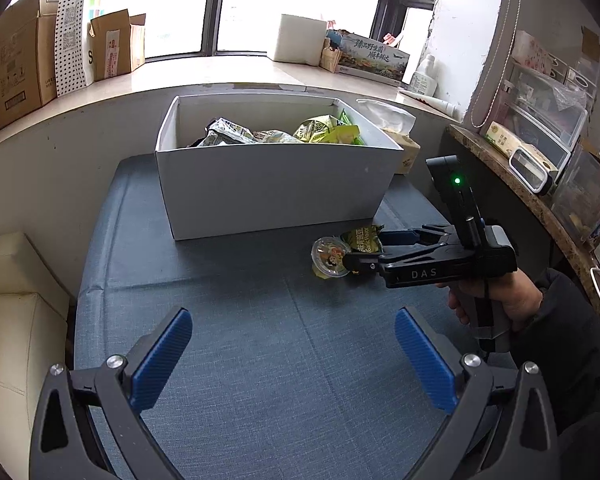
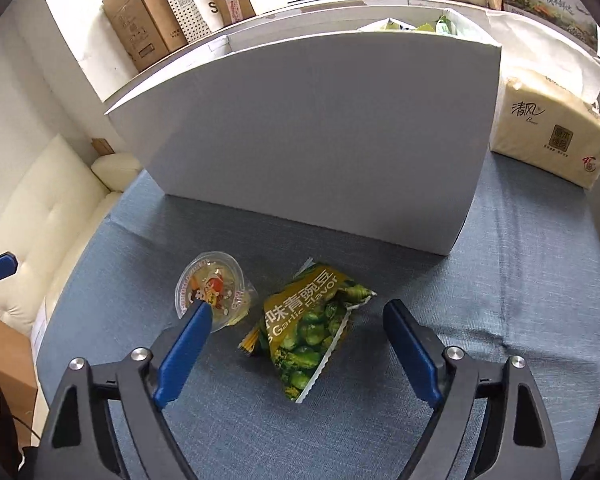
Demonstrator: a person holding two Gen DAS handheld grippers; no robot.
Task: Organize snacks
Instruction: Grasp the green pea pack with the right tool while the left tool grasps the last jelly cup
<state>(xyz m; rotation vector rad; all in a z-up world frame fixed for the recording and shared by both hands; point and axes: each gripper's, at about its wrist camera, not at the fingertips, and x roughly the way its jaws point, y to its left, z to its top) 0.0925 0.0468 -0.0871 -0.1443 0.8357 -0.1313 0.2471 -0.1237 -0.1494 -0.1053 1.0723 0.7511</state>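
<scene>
Box interior mostly hidden from the right wrist view: only packet tips poke above the far rim of the white box [image 2: 312, 136]. From the left wrist view, several crinkled snack packets [image 1: 283, 132] heaped inside, printing too small to read. Jelly cup [image 2: 211, 292] partly covered by the right gripper's left pad; cartoon lid visible, lettering around its rim illegible. Lies on the blue cloth [image 2: 520, 280], near the box's front wall, just left of the green pea packet [image 2: 312, 328], apart from it. Packet flat on the cloth, reading "Garlic Flavor" with large Chinese characters, first letters cut off by a fold.

Right gripper [image 2: 295, 344] spread wide around the pea packet, pads clear of it on both sides, nothing gripped. "DAS" printed on its body in the left wrist view, a green light glowing on top, a hand [image 1: 496, 296] around its grip. Left gripper [image 1: 293, 356] gaping wide over bare cloth, empty.

Tissue pack [image 2: 548, 136] right of the box, marked "清风"; smaller print unreadable. Cardboard cartons [image 1: 23, 68] on the far windowsill, labels blurred.
</scene>
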